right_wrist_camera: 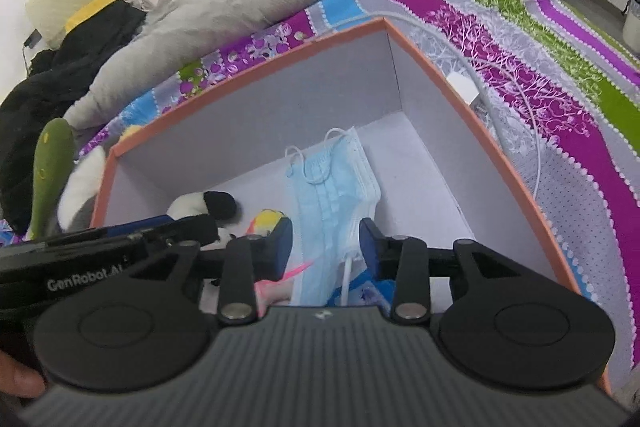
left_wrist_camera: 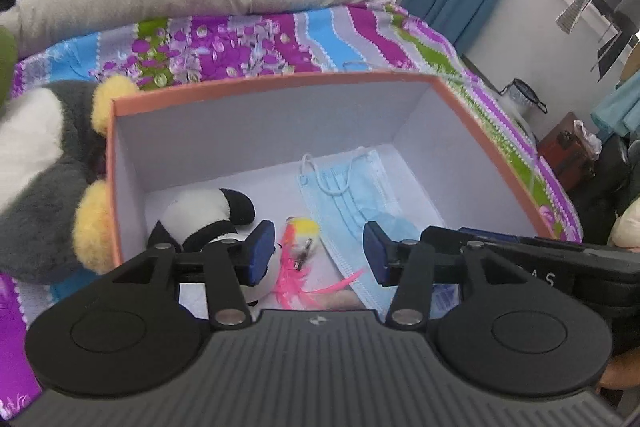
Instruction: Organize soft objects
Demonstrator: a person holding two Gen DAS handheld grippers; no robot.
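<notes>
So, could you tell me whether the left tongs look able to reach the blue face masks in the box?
Probably yes: the left tongs hang open above the open-topped box, and the face masks lie uncovered just ahead.

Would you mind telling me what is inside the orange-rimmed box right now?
Inside the box lie a panda plush, a yellow-and-pink feather toy and a stack of blue face masks. Both grippers hide its near end.

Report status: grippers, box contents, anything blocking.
Left gripper and right gripper open, empty, over box. Inside: panda plush, feather toy, masks. Grey plush outside. Nothing blocking.
</notes>
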